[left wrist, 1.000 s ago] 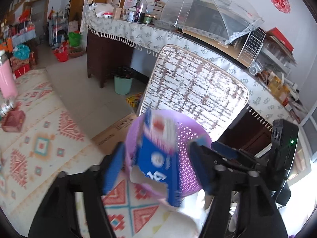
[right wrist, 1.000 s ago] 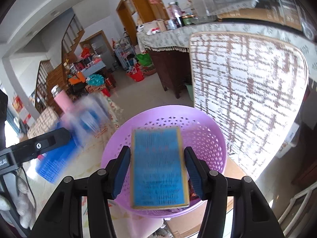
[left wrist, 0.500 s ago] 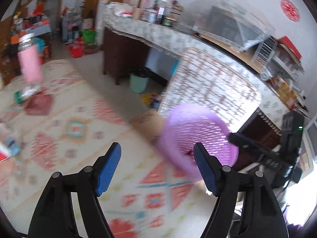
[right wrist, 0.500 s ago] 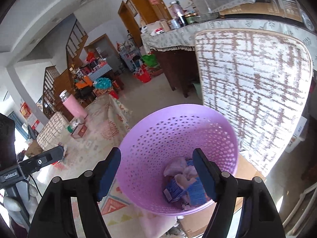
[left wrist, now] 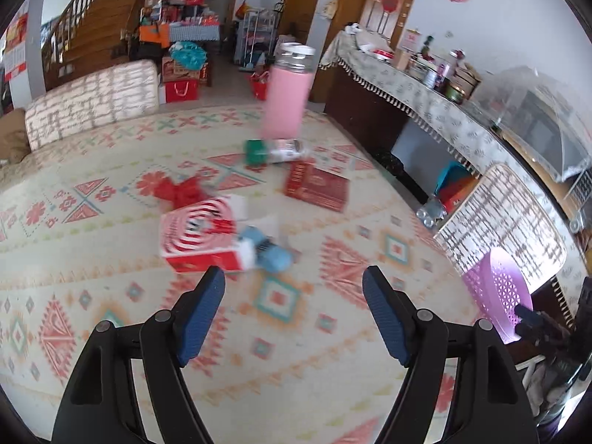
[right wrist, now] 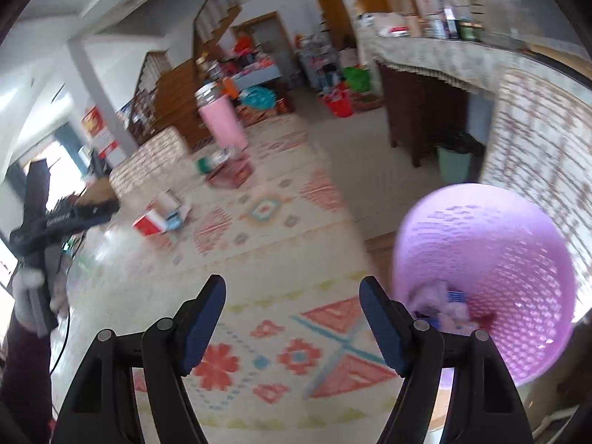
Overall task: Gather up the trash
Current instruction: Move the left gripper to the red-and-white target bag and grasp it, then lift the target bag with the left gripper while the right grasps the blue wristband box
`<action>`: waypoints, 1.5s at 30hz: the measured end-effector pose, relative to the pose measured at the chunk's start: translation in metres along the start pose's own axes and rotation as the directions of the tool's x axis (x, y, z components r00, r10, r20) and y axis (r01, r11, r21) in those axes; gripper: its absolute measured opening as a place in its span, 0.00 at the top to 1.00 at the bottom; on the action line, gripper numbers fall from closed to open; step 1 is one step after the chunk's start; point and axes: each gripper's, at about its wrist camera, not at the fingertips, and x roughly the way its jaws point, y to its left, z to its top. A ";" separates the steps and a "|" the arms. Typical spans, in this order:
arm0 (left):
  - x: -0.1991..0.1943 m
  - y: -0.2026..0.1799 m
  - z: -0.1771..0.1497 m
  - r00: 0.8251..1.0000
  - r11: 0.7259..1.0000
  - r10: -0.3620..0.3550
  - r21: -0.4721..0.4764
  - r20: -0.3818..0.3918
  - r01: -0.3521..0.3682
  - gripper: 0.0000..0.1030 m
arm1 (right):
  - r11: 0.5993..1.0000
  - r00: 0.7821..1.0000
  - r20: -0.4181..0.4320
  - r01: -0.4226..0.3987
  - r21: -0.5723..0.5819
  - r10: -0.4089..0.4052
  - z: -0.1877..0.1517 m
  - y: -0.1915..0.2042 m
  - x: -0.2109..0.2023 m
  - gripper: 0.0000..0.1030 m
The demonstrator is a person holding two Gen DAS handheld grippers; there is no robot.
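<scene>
You are between drops: both grippers are empty and you are turning away from the lilac perforated plastic basket [right wrist: 484, 281], which already holds crumpled wrappers and a blue carton at its bottom. Your left gripper [left wrist: 294, 314] stands wide open with nothing between its blue pads, aimed down at the patterned cream rug [left wrist: 111, 314]. Your right gripper [right wrist: 292, 318] is just as wide; its jaws have just been opening and nothing sits between them now, with the basket just beside its right finger.

The remaining trash lies on the rug well away from the basket, on the far side from it in the left wrist view. Nearest is the red-and-white striped cardboard box [left wrist: 201, 235] with a crumpled light-blue packet [left wrist: 268, 249] touching its right end. Farther from the basket lie a flat dark-red box [left wrist: 318, 187], a toppled clear bottle with a green cap [left wrist: 275, 151] and a bit of red crumpled wrapping [left wrist: 181, 190]. A tall pink flask [left wrist: 286, 98] stands upright beyond them; it is probably not trash.

Next, bring the left gripper down over the striped box, spanning its narrower side, then close.
</scene>
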 end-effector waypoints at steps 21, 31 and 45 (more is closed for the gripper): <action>0.077 0.092 0.059 0.989 0.987 -0.144 -0.075 -0.036 0.141 0.26 | 0.799 0.964 -0.226 -0.245 -0.550 0.140 0.068 0.208 0.236 0.36; 0.113 0.114 0.061 0.957 0.954 -0.268 -0.166 -0.108 0.249 0.25 | 0.781 0.950 -0.297 -0.257 -0.569 0.096 0.070 0.216 0.293 0.54; 0.077 0.083 -0.011 0.915 0.937 -0.348 -0.073 -0.204 0.340 0.25 | 0.847 0.908 -0.376 -0.341 -0.409 0.184 0.016 0.180 0.225 0.74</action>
